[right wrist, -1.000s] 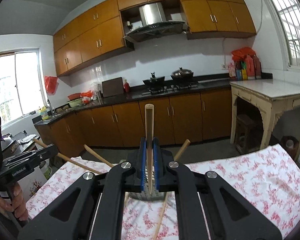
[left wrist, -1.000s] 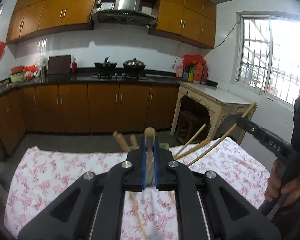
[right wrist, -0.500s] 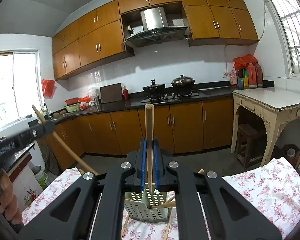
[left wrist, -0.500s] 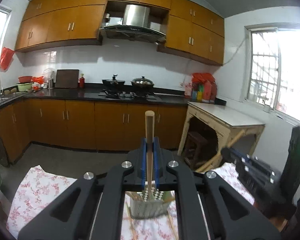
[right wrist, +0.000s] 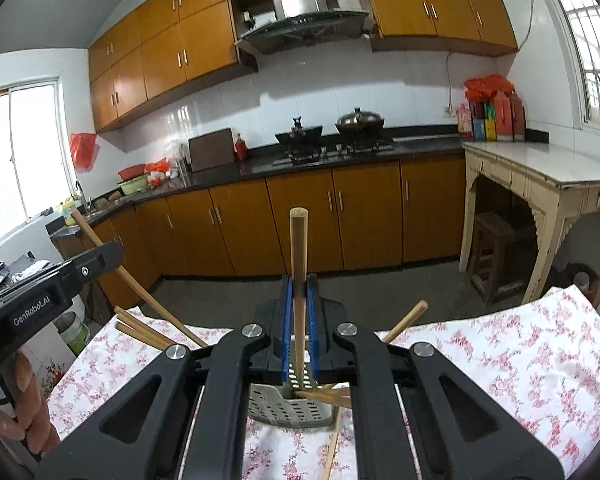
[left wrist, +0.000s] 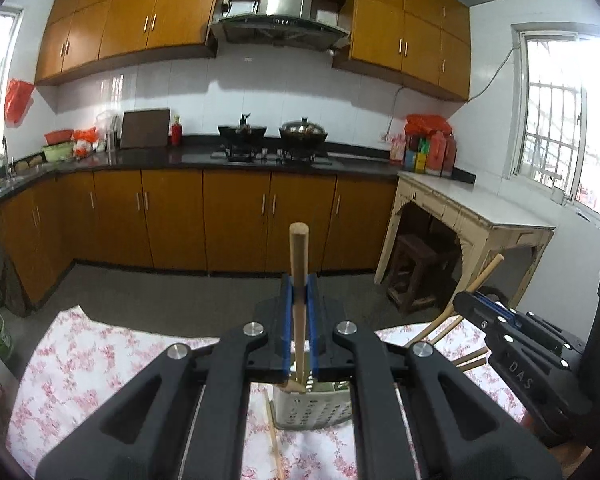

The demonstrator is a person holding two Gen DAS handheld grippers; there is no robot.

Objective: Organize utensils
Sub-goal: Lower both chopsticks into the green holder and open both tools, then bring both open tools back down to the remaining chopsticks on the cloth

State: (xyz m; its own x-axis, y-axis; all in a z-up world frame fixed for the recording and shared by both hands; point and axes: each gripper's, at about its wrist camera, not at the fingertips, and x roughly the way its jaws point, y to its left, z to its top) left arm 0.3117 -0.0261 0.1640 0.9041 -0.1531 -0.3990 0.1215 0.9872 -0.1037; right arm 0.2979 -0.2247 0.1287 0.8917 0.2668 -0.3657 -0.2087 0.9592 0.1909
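My left gripper (left wrist: 299,285) is shut on an upright wooden chopstick (left wrist: 299,256) whose lower end sits at the rim of a pale perforated utensil holder (left wrist: 312,412). My right gripper (right wrist: 299,285) is shut on a second chopstick (right wrist: 299,248), its lower end at the mouth of that holder (right wrist: 288,410). Each gripper shows in the other's view: the right gripper (left wrist: 474,304) at the right with its stick (left wrist: 482,278), the left gripper (right wrist: 100,256) at the left with its stick (right wrist: 140,284). Other chopsticks (right wrist: 140,332) lean out to the sides of the holder.
The holder stands on a table under a floral cloth (right wrist: 500,360). Loose chopsticks lie on the cloth (left wrist: 274,440) (right wrist: 332,448). A hand (right wrist: 24,400) holds the left gripper's handle. Beyond the table's far edge are the kitchen floor, cabinets and a side table (right wrist: 540,176).
Both grippers have moved forward over the table with their chopsticks. The holder now sits right under the fingers, and the sticks' lower ends have come to its opening.
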